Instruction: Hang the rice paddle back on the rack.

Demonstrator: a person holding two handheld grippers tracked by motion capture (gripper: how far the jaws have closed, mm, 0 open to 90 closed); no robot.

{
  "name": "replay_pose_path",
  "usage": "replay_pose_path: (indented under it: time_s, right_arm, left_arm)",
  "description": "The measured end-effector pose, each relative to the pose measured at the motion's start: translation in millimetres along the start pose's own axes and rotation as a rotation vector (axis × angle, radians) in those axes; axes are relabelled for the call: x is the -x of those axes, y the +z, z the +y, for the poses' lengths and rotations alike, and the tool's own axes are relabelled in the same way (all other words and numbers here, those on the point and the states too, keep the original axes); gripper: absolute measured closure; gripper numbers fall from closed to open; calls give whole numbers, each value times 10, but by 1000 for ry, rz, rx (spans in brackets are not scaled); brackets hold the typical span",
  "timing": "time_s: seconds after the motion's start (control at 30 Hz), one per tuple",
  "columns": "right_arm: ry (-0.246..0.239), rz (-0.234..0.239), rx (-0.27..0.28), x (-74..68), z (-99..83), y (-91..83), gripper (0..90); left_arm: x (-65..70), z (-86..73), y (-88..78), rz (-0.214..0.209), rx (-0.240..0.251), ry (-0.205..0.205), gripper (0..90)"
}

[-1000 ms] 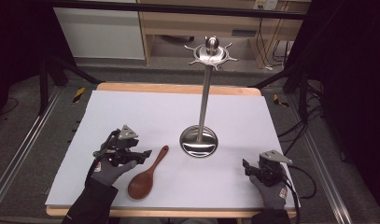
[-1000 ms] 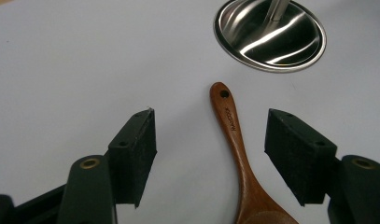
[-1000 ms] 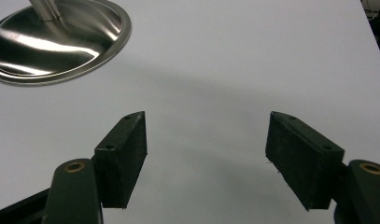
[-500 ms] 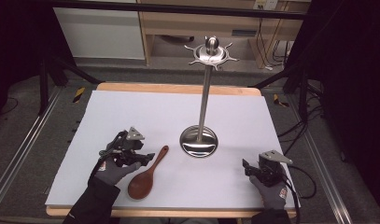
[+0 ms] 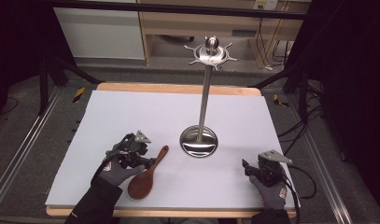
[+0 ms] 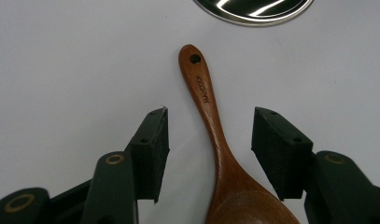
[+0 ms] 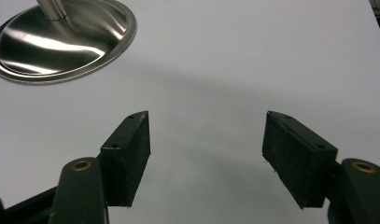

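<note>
The wooden spoon lies flat on the white bench near the utensil stand, not yet lifted. The left tongs have just been closing around its handle (pads not touching); the right tongs, narrowing too, are empty.

The white table is evenly lit from above; the surroundings are left dark. Glare is seen on the steel base. Soft shadows are cast; near jaws are slightly blurred.

Glossy wooden spoon; polished metal stand
</note>
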State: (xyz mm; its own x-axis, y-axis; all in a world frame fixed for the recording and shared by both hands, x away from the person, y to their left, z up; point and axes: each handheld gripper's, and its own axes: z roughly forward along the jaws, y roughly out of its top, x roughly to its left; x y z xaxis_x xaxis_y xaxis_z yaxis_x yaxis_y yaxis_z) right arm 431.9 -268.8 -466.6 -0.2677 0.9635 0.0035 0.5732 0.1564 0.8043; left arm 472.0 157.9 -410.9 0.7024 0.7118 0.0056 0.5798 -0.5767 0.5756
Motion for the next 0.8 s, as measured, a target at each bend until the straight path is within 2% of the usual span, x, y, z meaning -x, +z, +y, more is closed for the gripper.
replay_pose_path:
  time_s: [0.8]
  right_arm:
    - [-2, 12, -7, -6, 2, 3, 344]
  left_arm:
    - [74, 0, 205, 10, -92, -32, 548]
